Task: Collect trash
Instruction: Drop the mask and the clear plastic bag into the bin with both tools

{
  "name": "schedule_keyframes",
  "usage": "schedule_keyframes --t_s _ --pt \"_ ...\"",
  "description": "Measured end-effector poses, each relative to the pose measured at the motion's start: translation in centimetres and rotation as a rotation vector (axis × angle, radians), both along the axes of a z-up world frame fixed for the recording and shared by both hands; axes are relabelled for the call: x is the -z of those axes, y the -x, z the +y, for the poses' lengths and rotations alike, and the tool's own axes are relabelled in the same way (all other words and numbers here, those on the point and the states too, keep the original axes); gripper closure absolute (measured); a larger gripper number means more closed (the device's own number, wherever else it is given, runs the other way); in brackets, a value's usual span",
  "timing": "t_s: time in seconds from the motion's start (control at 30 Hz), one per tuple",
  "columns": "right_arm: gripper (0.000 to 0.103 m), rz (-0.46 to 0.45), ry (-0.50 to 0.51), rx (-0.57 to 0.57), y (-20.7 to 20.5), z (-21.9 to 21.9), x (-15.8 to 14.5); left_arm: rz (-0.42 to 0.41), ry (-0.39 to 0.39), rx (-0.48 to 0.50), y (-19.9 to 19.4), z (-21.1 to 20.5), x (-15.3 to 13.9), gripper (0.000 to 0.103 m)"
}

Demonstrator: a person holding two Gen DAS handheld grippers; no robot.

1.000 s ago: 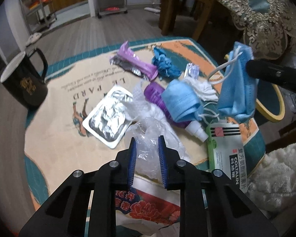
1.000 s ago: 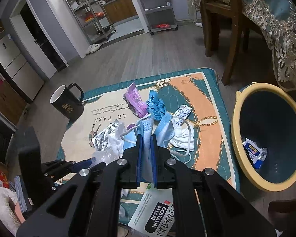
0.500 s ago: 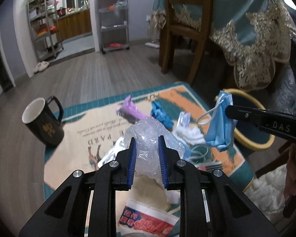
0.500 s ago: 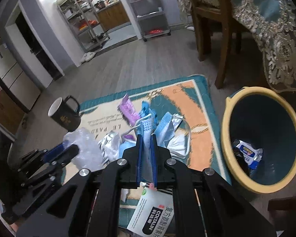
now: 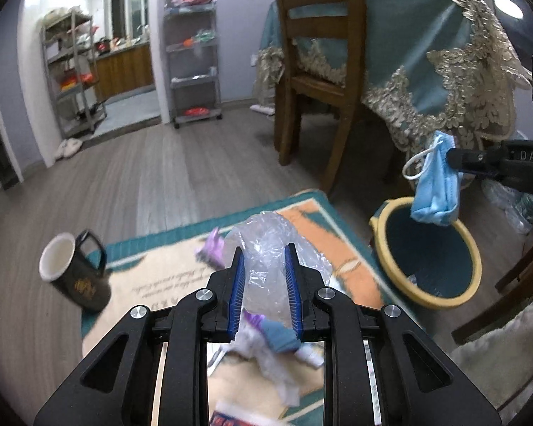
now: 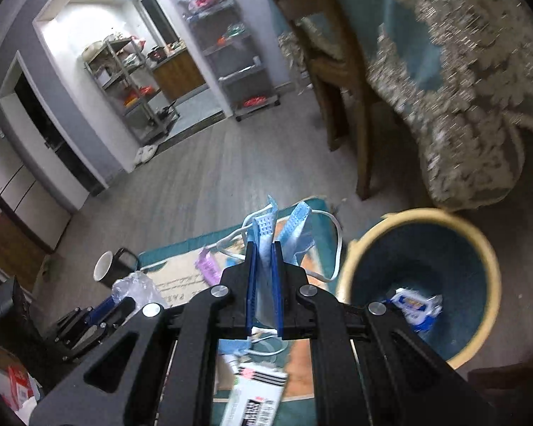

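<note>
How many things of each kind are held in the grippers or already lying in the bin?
Blue face mask, held in the right gripper: 1
Clear plastic bag, held in the left gripper: 1
Blue and white wrapper, in the bin: 1
Total: 3

- My near room is dim; daylight enters through the far kitchen window point(image 5: 124, 7).
- A round lamp point(image 5: 508, 7) glares at upper right in my left view.
- My right view smears badly over the lace tablecloth point(image 6: 462, 106).
- Both fisheyes bend straight lines, with black corners.
- The mug point(image 5: 73, 273) looks soft.
</note>
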State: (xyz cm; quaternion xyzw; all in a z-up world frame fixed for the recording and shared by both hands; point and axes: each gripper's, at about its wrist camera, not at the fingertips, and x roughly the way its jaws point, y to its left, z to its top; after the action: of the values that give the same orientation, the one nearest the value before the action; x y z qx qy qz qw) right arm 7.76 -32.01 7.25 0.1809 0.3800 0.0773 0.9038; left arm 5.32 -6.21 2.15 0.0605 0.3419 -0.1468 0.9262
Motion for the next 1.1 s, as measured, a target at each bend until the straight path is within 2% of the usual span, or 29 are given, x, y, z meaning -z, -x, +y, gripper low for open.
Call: schedule_keyframes --t_s 0.17,0.3,0.4,0.47,0.67,0.93,1.1 --pt "0.095 -0.018 0.073 0.039 -0.3 -4.3 -1.6 -0.015 0.037 0.07 -1.5 -2.2 -2.0 0.08" --pt "0.095 -0.042 0.163 0.08 -0.5 -7.5 -2.4 -0.014 0.111 0.12 -3.1 -4.2 -3.8 0.08" --pt "0.095 -0.049 0.178 0.101 -0.2 -9.2 -1.5 -0.027 0.094 0.188 -3.7 -6.5 -4.4 0.079" --pt "0.095 -0.013 0.154 0.107 -0.2 -10.1 0.0 -0.027 0.078 0.225 -4.0 -7.8 -4.3 0.078" --pt "0.095 0.079 0.151 0.092 -1.0 -11.4 2.6 0.04 0.09 0.272 -5.0 -12.0 -1.1 0.078" --pt "0.095 0.225 0.156 0.092 -2.3 -13.1 6.6 0.107 0.027 0.363 -4.6 -17.5 2.6 0.078" --pt "0.095 0.268 0.157 0.108 -2.3 -13.9 7.7 0.145 -0.004 0.404 -4.4 -19.7 4.6 0.078"
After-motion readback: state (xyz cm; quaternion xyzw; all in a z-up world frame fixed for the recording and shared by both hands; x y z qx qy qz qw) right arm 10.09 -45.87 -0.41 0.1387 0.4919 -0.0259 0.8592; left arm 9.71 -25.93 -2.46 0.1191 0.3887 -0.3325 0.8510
